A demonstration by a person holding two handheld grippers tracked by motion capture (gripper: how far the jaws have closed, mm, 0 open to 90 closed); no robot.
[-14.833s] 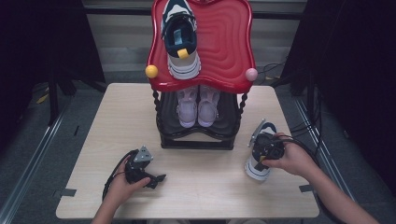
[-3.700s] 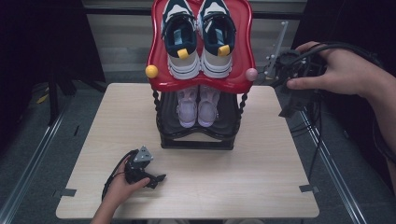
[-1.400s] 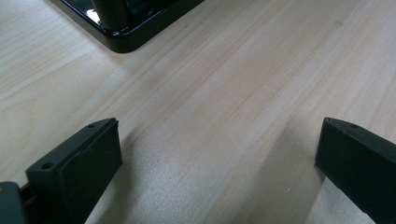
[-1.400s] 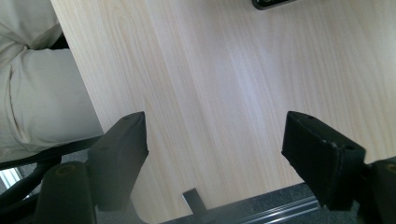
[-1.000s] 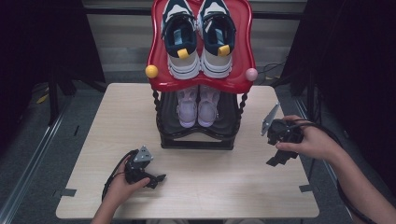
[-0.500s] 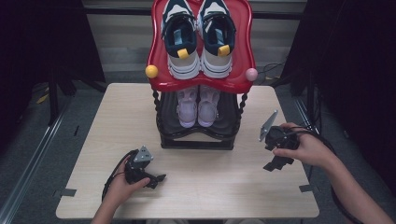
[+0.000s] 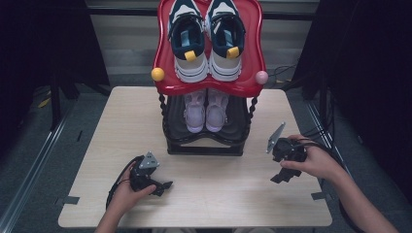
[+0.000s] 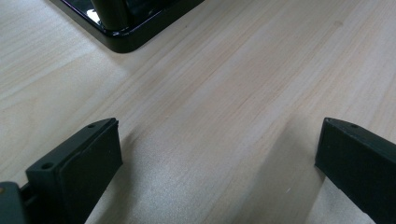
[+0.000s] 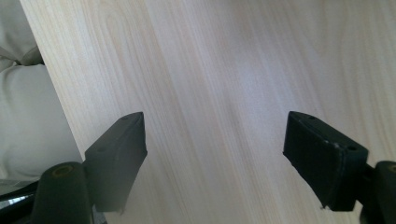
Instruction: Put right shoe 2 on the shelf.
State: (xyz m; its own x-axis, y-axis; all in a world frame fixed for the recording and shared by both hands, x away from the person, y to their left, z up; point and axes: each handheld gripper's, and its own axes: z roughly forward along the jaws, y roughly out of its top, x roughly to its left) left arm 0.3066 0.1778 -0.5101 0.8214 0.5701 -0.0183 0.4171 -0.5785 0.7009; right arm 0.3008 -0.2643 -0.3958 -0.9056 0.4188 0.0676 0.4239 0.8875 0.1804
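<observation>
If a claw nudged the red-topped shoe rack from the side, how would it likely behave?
The rack looks top-heavy: its broad red top tier carries the navy-and-white sneakers over a narrower black base, so it may tip. The glossy base could also slide on the smooth wooden table.

Both my grippers low, jaws wide apart

My left gripper lies low under my left hand, its forearm coming in from the bottom edge, jaws spread with nothing between them. My right gripper sits under my right hand — jaws tipped down and back toward me, spread wide, nothing between them either.
</observation>
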